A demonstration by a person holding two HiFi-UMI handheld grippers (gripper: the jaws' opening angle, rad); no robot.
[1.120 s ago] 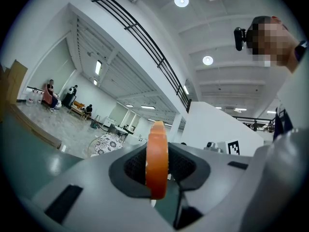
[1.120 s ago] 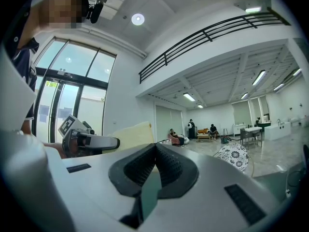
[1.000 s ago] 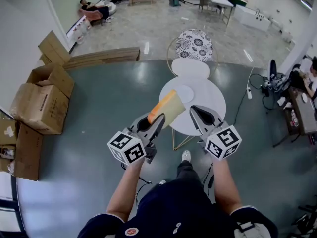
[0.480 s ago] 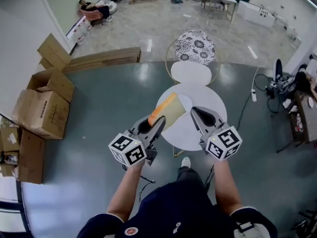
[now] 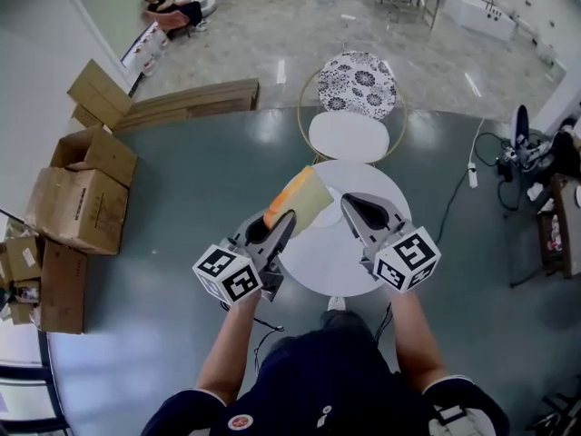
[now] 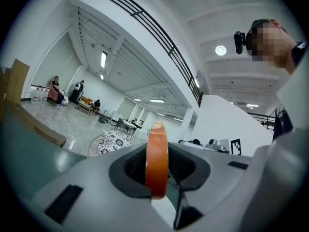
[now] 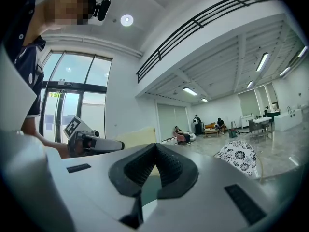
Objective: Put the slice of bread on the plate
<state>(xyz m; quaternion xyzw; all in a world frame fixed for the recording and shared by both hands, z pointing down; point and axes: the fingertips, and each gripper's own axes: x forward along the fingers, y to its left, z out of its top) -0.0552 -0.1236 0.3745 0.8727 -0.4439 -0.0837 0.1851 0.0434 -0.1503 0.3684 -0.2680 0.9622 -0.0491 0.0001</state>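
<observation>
The left grey two-jaw claw points level and forward, its jaws clamped on the tan, orange-crusted slice of bread. The right grey two-jaw claw lies level beside it, jaws closed together and empty. The bare left forearm and bare right forearm extend forward.

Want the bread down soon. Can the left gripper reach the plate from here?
Probably yes: the left gripper carries the bread slice over the white table, with the plate just past it and nothing between.
</observation>
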